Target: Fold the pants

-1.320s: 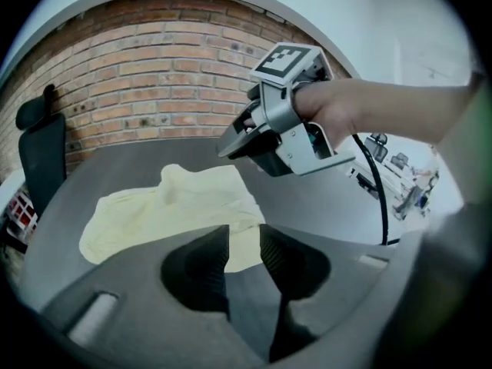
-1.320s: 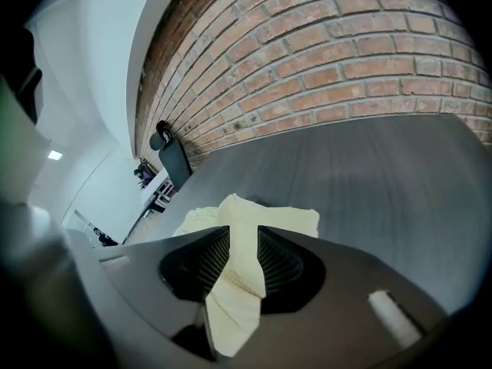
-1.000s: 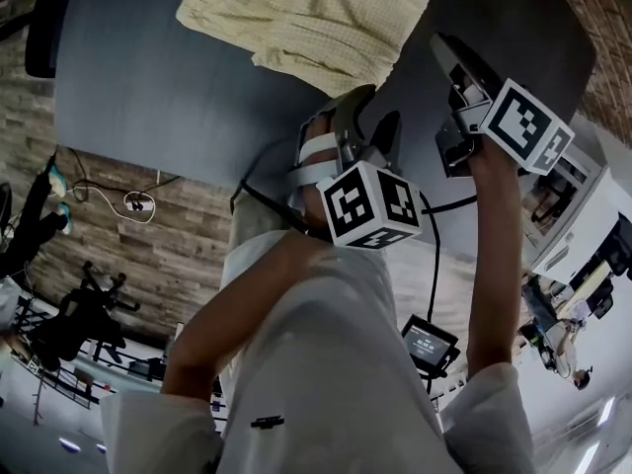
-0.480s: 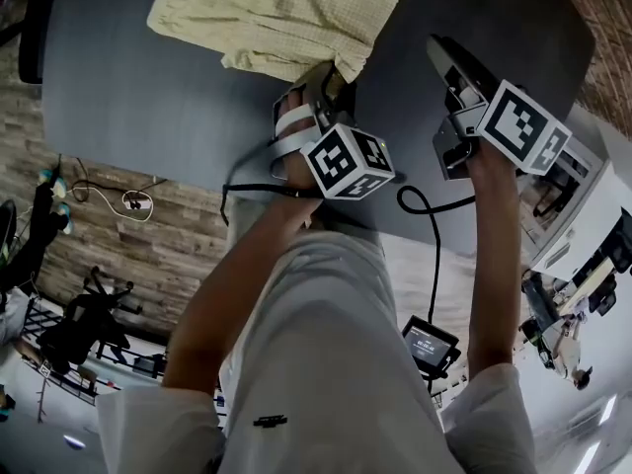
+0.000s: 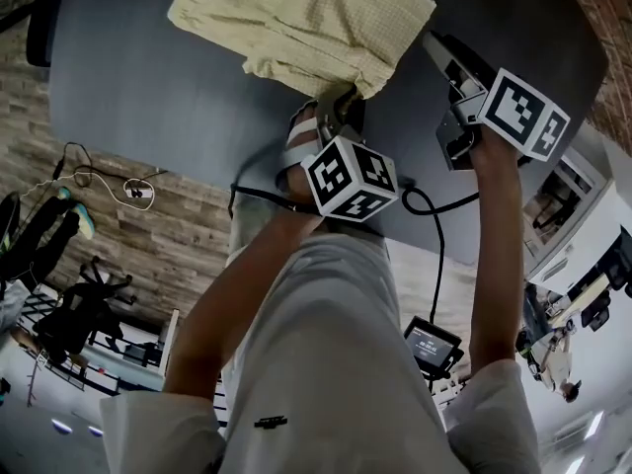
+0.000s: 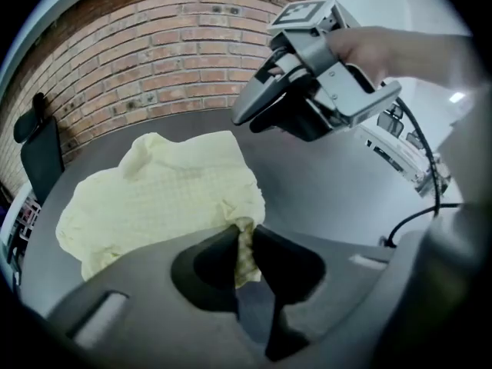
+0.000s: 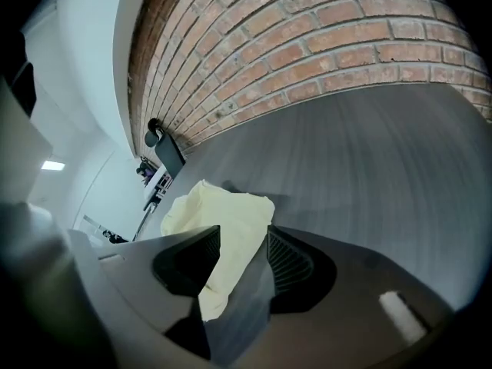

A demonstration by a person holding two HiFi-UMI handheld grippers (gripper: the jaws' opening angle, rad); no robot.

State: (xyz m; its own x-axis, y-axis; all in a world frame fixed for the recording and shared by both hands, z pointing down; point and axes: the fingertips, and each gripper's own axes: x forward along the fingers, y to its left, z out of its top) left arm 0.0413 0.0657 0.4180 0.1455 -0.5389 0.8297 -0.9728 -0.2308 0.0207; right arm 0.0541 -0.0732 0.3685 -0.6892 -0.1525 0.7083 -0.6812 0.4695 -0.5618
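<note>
Near the table's front edge, the left gripper is closing on a corner of the soft, light pants while the right gripper is opening, holding nothing.

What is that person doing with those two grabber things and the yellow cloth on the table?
A person is starting to fold a pair of pale yellow pants that lies bunched on a dark grey table. They hold a gripper in each hand. The left gripper has its jaws closing on the near corner of the pants, with the cloth pinched between them. The right gripper hovers over bare table just to the right of the pants. Its jaws are opening and hold nothing. No fold has been made yet.
</note>
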